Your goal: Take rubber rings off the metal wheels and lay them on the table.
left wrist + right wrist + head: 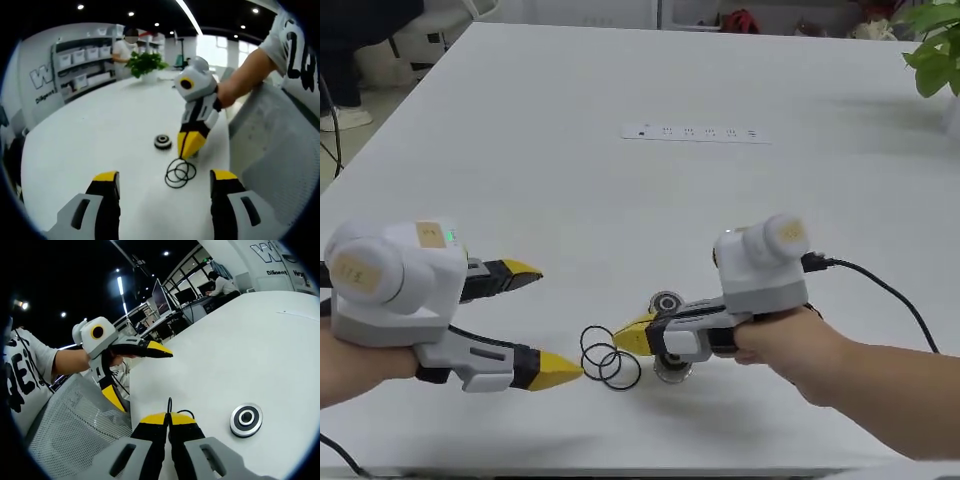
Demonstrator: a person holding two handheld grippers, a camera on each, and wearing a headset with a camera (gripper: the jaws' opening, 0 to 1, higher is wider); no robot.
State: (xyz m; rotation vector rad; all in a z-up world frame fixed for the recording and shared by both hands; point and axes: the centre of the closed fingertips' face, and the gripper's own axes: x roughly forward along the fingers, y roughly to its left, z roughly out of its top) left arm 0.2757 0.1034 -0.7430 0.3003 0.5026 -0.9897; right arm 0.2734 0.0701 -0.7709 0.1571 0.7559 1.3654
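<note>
Head view: the left claw [555, 320] hangs spread beside a small heap of rings [610, 362] on the surface [650, 200]. The right claw [628, 340], pressed together, meets the heap above one wheel [672, 372], with a second wheel [666, 303] just behind. Left gripper view: the heap lies at the right claw's tip. Right gripper view: a thin black ring [169, 404] rises from between its tips, so it seems to pinch one; several rings look to be off, and I cannot tell whether the wheels hold more.

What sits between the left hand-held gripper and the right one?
Black rubber rings, loosely overlapped on the table, at the tip of the shut right hand-held gripper; the left hand-held gripper is open. Clear in head view and left gripper view.
</note>
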